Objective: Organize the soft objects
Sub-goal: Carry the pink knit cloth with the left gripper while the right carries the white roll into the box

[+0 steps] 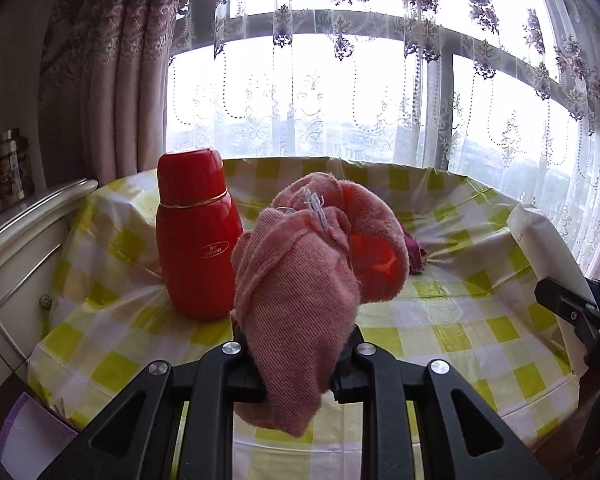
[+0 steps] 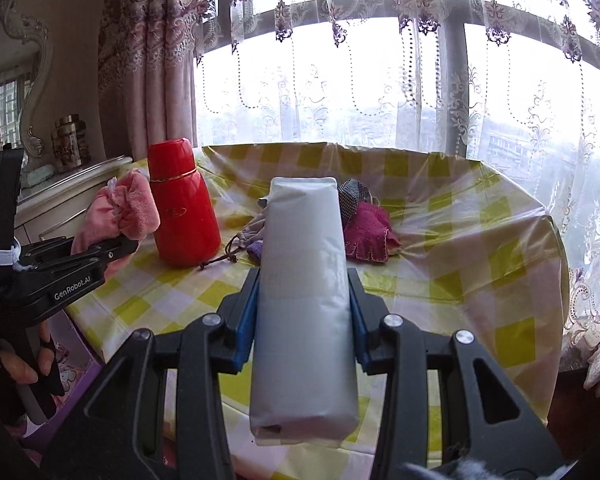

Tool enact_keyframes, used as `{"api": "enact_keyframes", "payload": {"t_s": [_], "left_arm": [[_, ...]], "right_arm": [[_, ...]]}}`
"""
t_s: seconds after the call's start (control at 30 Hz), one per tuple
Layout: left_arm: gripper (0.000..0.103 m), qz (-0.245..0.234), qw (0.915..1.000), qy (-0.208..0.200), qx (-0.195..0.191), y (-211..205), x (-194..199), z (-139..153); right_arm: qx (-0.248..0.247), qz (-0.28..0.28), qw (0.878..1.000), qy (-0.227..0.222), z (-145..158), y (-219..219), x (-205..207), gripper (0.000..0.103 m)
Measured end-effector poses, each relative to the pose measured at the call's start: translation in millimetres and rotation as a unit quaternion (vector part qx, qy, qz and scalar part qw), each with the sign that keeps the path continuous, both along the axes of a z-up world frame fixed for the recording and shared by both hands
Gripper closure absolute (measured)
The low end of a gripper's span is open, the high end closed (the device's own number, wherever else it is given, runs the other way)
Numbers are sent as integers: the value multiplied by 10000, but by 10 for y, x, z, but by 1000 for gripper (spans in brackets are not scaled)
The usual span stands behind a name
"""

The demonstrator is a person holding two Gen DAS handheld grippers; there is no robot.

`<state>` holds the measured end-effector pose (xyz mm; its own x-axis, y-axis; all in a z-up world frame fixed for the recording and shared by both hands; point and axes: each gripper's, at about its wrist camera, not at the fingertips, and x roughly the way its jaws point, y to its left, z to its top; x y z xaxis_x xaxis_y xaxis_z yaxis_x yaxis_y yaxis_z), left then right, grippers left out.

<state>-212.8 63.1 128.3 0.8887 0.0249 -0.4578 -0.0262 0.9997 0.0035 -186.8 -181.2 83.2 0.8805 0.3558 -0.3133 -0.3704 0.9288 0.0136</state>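
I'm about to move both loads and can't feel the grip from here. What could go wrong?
1. The pink cloth hangs loose from the left gripper beside the red flask; a swing might topple it.
2. The white pack, clamped mid-length in the right gripper, could slip.

Bright window (image 1: 340,92), floral lace curtains (image 2: 380,80), pink drapes (image 1: 120,80), white cabinet (image 1: 24,248)
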Motion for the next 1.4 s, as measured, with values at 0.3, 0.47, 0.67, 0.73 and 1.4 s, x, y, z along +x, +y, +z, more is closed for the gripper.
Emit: {"api": "enact_keyframes", "payload": {"t_s": [0.3, 0.47, 0.67, 0.73, 1.4], "left_arm": [[78, -56, 9999, -22, 139, 14, -164, 107], [78, 104, 9994, 255, 187, 181, -279, -28], [78, 373, 9985, 386, 111, 450, -385, -82], [78, 439, 9980, 439, 105, 526, -442, -123], [78, 1398, 9852, 890, -438, 1355, -932, -492]], "right_arm": [[-119, 305, 9994, -95, 106, 179, -174, 59], [-227, 650, 9976, -56, 107, 396, -225, 59], [-391, 1064, 9936, 15, 80, 691, -271, 59], [-431, 1197, 9919, 35, 84, 785, -282, 59], [-1275, 2551, 9584, 115, -45, 1878, -577, 59]]}}
